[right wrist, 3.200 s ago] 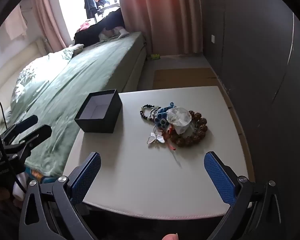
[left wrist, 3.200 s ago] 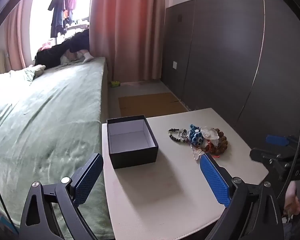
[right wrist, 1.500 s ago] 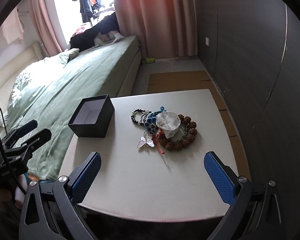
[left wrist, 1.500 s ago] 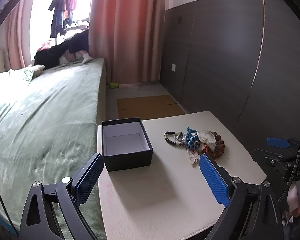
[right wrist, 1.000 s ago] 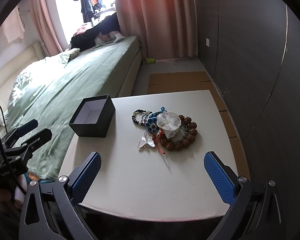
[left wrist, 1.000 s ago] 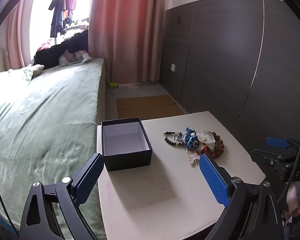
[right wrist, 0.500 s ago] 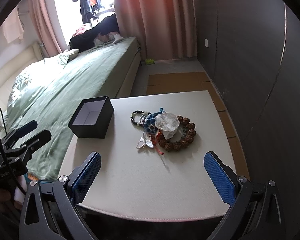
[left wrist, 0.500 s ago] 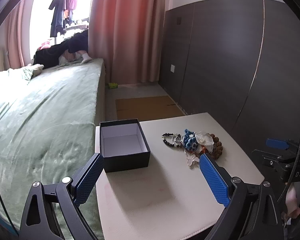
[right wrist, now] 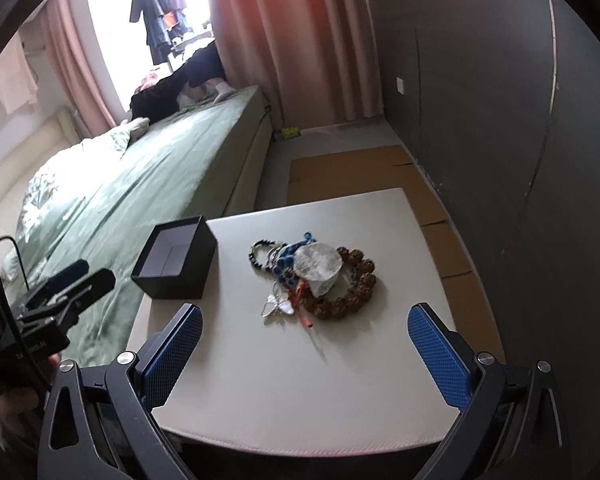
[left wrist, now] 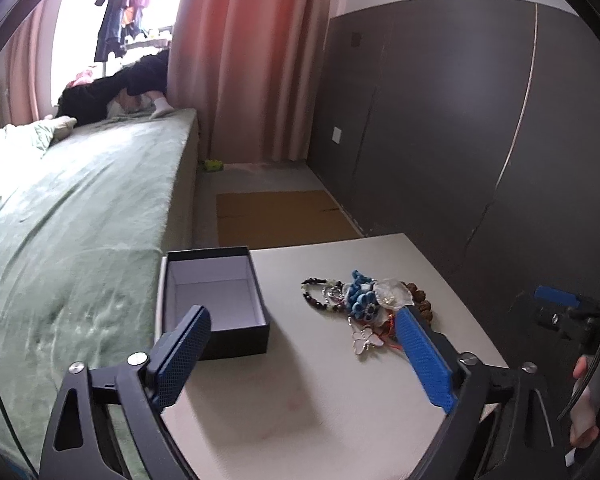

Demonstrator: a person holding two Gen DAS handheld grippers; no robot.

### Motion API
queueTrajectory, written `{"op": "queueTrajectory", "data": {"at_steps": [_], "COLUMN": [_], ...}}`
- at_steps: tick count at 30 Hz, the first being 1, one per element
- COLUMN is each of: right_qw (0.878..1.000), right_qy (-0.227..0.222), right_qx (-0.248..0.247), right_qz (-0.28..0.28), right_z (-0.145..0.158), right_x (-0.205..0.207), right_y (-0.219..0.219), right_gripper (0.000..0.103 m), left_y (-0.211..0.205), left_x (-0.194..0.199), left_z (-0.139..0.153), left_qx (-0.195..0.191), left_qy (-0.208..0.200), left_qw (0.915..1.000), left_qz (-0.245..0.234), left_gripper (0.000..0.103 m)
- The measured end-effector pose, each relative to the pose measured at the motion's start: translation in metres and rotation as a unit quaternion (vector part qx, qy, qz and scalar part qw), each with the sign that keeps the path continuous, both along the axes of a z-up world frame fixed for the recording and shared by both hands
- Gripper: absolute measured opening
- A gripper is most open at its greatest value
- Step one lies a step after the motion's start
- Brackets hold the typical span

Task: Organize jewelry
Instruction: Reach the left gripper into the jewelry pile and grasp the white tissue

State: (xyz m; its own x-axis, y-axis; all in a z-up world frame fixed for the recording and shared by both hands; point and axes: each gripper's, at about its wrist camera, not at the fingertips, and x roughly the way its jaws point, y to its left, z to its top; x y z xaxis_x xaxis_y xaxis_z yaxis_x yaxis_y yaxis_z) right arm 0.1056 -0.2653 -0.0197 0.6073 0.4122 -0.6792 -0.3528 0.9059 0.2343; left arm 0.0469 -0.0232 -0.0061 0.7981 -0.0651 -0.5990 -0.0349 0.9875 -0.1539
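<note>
An open black box (left wrist: 216, 304) with a white lining stands at the left edge of the pale table (left wrist: 320, 400), empty. To its right lies a tangled jewelry pile (left wrist: 364, 304): dark bead bracelets, a blue flower piece, a clear bag, a brown bead bracelet and a white butterfly charm. My left gripper (left wrist: 300, 314) hovers over the table's near part, its jaws closing a little with nothing between them. In the right wrist view the box (right wrist: 176, 260) and the jewelry pile (right wrist: 312, 276) lie ahead of my right gripper (right wrist: 305, 311), which is wide open and empty.
A bed with a green cover (left wrist: 80, 220) runs along the table's left side. A dark panelled wall (left wrist: 460, 120) stands close on the right. Flattened cardboard (left wrist: 276, 216) lies on the floor beyond the table. A hand (left wrist: 584, 408) holds the other gripper at the right.
Both grippers have drifted slightly toward the table, so the box and the jewelry sit a bit lower and nearer in view. The left jaws look marginally narrower. Nothing on the table has moved.
</note>
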Motion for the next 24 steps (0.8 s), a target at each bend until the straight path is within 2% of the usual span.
{"op": "queueTrajectory", "data": {"at_steps": [6,10,13,21,24], "right_qw": [0.999,0.998,0.996,0.99,0.988], "right_qy": [0.011,0.031,0.047,0.085,0.097], "right_qx": [0.02,0.037,0.045,0.074,0.079], "right_qz": [-0.027,-0.046,-0.055,-0.084,-0.091], "right_z": [-0.001,-0.006,-0.012,-0.027,-0.032], "right_x": [0.016,0.029,0.038,0.056,0.061], "right_y": [-0.019,-0.03,-0.035,-0.051,-0.055], "right_gripper": [0.101,0.096,0.09,0.089,0.089], "left_y": [-0.014,-0.028,-0.039,-0.064,-0.076], "left_x": [0.018,0.032,0.04,0.067,0.078], "left_z": [-0.012,-0.022,-0.028,-0.041,-0.043], "left_qx": [0.003,0.0,0.0,-0.017,-0.008], "left_qy": [0.019,0.038,0.043,0.061,0.066], "left_qw": [0.9996,0.9986,0.998,0.9955,0.9943], "left_qz": [-0.019,-0.037,-0.047,-0.07,-0.083], "left_gripper": [0.076,0.059,0.058,0.053,0.053]}}
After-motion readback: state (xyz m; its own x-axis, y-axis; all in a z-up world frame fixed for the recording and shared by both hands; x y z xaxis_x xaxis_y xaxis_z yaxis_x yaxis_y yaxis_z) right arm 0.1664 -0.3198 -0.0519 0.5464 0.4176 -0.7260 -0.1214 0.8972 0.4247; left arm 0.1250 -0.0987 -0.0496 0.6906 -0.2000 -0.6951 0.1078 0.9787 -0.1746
